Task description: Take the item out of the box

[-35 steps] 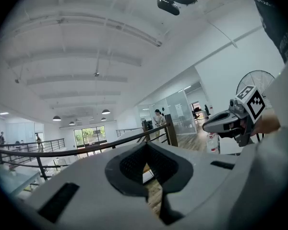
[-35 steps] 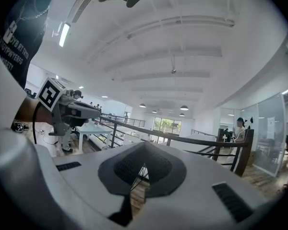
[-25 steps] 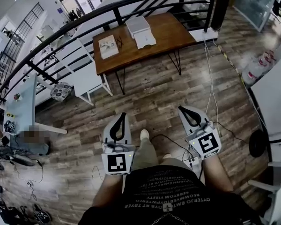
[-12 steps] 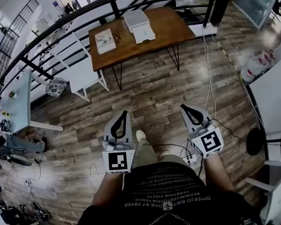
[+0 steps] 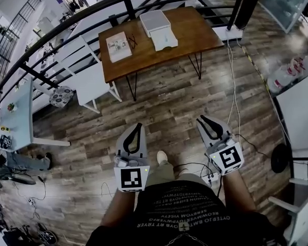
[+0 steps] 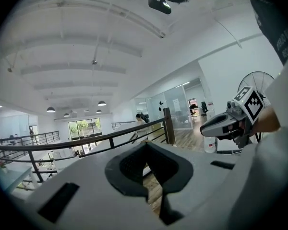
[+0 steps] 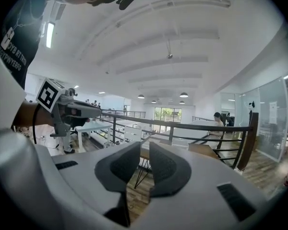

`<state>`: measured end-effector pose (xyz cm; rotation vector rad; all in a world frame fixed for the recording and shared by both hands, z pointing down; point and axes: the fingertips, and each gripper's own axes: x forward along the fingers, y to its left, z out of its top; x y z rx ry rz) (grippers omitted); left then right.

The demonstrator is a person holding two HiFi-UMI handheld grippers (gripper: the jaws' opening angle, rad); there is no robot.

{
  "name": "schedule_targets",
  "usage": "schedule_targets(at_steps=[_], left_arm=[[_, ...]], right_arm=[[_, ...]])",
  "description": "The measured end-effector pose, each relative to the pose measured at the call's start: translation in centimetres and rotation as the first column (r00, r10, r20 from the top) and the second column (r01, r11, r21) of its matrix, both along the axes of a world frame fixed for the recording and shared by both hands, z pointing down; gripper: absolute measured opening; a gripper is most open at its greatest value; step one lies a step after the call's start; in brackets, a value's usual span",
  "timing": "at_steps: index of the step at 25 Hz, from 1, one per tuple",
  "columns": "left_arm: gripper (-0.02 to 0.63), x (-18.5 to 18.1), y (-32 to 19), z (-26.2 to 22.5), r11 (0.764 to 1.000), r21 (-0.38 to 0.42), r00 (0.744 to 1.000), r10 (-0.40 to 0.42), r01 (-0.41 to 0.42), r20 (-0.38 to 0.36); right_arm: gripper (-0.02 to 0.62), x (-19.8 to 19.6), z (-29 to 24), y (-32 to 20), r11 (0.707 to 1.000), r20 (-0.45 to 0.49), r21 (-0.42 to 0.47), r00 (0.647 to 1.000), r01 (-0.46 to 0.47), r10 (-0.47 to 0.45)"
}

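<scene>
A white box (image 5: pixel 155 20) stands at the far side of a wooden table (image 5: pixel 195 32), with a flat white piece (image 5: pixel 165 40) lying just in front of it. Both grippers hang low by my body, far from the table and over the wooden floor. My left gripper (image 5: pixel 136 127) is shut, its tips touching with nothing between them (image 6: pixel 146 143). The jaws of my right gripper (image 5: pixel 203 121) are opening; a narrow gap shows between the tips and it holds nothing (image 7: pixel 145 147).
A book (image 5: pixel 118 46) and a pair of glasses lie on the table's left half. A black railing (image 5: pixel 92 12) runs behind it. A white chair (image 5: pixel 90 81) stands left of the table. Cables (image 5: pixel 233 86) trail across the floor at the right, near a fan (image 5: pixel 297 158).
The right gripper's jaws have parted slightly. Both grippers stay low by the body while the person's feet shift on the floor and the view drifts a little.
</scene>
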<state>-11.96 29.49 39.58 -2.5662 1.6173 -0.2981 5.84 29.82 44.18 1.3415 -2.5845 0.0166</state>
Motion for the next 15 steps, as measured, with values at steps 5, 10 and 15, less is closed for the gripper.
schedule_targets(at_steps=[5,10,15], left_arm=[[0.006,-2.2,-3.7,-0.3,1.000,0.006,1.000,0.000,0.000,0.003],[0.006,-4.0,-6.8,0.2,1.000,0.000,1.000,0.006,-0.006,0.000],[0.006,-5.7,-8.8,1.2,0.999,-0.033,1.000,0.022,-0.023,-0.018]], right_arm=[[0.101,-1.9,0.0,-3.4,1.000,-0.008,-0.005,1.000,-0.010,0.010],[0.139,-3.1,0.0,-6.4,0.999,-0.015,-0.013,0.999,-0.032,0.032],[0.147,-4.9,-0.1,-8.1,0.998,-0.026,-0.025,0.998,-0.057,0.057]])
